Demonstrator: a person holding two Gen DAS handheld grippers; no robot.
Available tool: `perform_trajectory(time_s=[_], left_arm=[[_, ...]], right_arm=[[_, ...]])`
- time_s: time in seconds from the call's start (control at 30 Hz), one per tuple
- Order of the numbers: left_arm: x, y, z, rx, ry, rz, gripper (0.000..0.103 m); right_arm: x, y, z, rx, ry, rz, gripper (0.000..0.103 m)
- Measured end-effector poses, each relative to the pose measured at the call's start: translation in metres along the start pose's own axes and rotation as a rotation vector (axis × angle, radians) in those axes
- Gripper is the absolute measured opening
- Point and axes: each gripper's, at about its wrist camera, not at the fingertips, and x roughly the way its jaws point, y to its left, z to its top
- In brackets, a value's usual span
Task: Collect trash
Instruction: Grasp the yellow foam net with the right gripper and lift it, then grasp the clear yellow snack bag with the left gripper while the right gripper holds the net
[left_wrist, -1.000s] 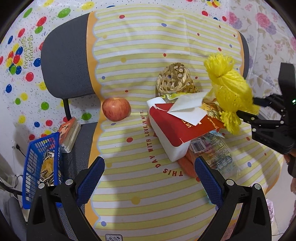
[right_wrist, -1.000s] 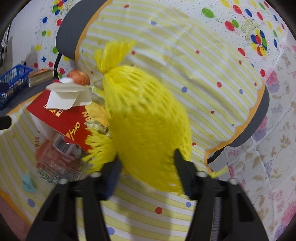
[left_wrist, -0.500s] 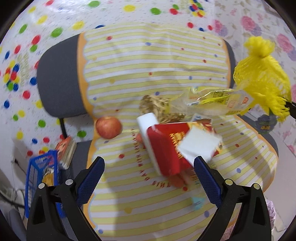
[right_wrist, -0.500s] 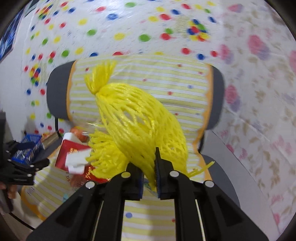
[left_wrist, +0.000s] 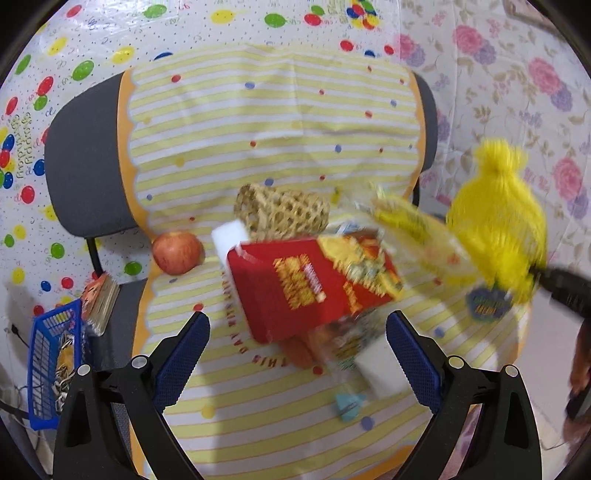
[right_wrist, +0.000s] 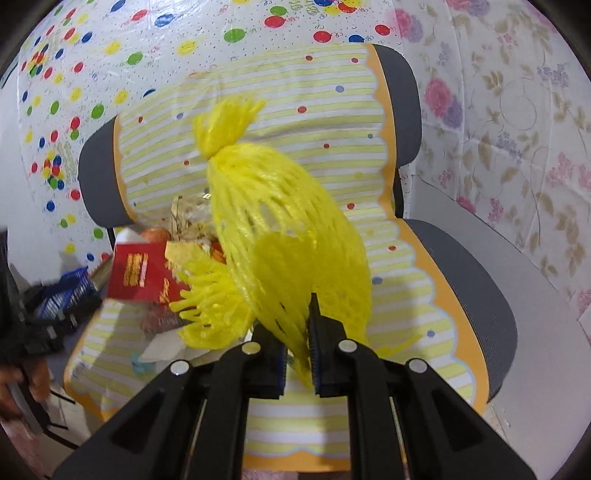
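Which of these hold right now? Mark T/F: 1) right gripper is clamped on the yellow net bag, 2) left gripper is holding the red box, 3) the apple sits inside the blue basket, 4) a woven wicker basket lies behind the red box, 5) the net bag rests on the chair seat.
1) True. The right gripper is shut on the yellow net bag.
2) False. The left gripper is open and holds nothing; the red box lies beyond it.
3) False. The apple sits on the striped cloth; the blue basket is off to the side.
4) True. The wicker basket.
5) False. It hangs lifted from the gripper.
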Motion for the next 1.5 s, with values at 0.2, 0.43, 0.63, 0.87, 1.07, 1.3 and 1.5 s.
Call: perform_trajectory(time_s=[0.2,0.43,0.63,0.87,1.07,1.3,1.5], left_arm=[[0.010,-0.026,0.021,0.015,-0.005,-0.054,0.094],[0.045,-0.056,0.037,0.022,0.054,-0.150,0.094],[0.093,-0.084,0.046,0.049,0.149,-0.189,0.091],[0.131,-0.116,0.057,0.165,0.250,-0.226,0.090],[0.164,-0.130,0.057,0.174,0.367,-0.252,0.074],[0.154,-0.142,0.059,0.158,0.299,-0.327,0.000],[0.094,-0.153,0.079,0.180,0.057,-0.285,0.000]], right_arm=[[0.000,-0.010,-0.028,-0.033,0.056,-0.005,0.010],[-0.011,-0.029,-0.059,0.004,0.077,-0.066,0.010],[-0.003,-0.051,-0.075,0.096,0.094,-0.035,0.010],[0.001,-0.056,-0.079,0.105,0.094,-0.015,0.010],[0.005,-0.062,-0.079,0.125,0.086,0.008,0.010],[0.003,-0.065,-0.078,0.138,0.074,0.003,0.010],[-0.019,-0.075,-0.076,0.174,0.039,-0.050,0.010]])
